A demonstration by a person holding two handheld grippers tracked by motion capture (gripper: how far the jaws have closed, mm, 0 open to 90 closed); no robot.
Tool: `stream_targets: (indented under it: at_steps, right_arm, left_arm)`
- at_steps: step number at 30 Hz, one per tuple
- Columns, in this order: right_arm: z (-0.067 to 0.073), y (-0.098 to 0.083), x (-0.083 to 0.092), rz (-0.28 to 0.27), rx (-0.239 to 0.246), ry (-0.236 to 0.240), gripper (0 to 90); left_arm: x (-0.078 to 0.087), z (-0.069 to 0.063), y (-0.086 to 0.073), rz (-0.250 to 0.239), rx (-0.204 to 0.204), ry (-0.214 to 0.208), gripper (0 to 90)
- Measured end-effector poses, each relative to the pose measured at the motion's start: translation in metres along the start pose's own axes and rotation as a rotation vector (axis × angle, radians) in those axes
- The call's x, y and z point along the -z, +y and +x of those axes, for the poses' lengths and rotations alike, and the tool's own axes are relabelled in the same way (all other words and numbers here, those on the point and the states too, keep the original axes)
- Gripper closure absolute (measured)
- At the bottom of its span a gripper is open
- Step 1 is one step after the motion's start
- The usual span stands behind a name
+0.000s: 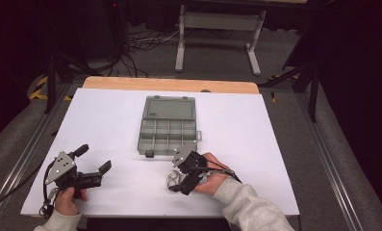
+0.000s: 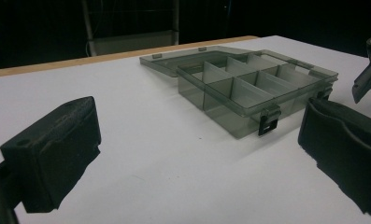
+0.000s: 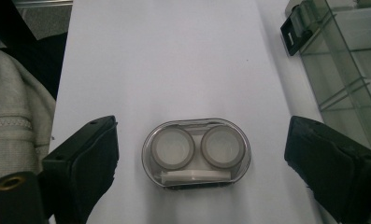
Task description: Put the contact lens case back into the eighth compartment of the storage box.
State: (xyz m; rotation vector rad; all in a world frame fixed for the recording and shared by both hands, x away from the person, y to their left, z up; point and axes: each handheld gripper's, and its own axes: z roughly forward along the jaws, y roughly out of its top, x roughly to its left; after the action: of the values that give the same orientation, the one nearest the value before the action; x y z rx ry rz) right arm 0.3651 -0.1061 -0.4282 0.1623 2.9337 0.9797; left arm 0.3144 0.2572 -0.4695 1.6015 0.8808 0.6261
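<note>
I've got my right gripper (image 3: 199, 172) pointing down over the contact lens case (image 3: 196, 152), a clear oval case with two round grey-rimmed wells and a white strip along its near edge; its jaws are spread with the case lying loose between them, pads clear of both ends, nothing gripped. From the high view that case (image 1: 171, 180) sits on the white counter (image 1: 107, 120) near the front edge, just left of my right hand (image 1: 209, 175) and near the front right corner of the organizer box (image 1: 168, 126). The box lies open in the middle of the counter, smoky and see-through, lid folded back on the far side, compartments in rows, black latches on the near wall. My left gripper (image 1: 93, 161) is at the near left, well apart from the box, released, jaws wide. No lettering I can read on the case or the box; anything there is too small to tell.
</note>
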Motion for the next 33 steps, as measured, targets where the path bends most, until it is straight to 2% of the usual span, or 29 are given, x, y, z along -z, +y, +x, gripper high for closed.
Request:
stream_targets:
  at_steps: [5,6,8,25,33]
  right_arm:
    - [0.000,0.001,-0.004,0.029,0.010,0.003,11.4]
    - [0.001,0.001,-0.005,0.033,-0.001,0.018,11.5]
    - [0.000,0.001,-0.006,0.043,0.011,0.011,11.6]
    - [0.001,0.001,-0.018,0.121,0.016,0.027,13.2]
    - [0.002,0.001,-0.022,0.146,0.029,0.021,18.4]
  left_arm:
    - [0.000,0.000,0.000,0.000,0.000,0.000,0.1]
    - [0.000,0.000,0.000,0.000,0.000,-0.001,0.1]
    - [0.000,0.000,0.000,0.000,0.000,0.000,0.1]
    - [0.000,0.000,0.000,0.000,0.000,-0.001,0.1]
    - [0.000,0.000,0.000,0.000,0.000,-0.001,0.1]
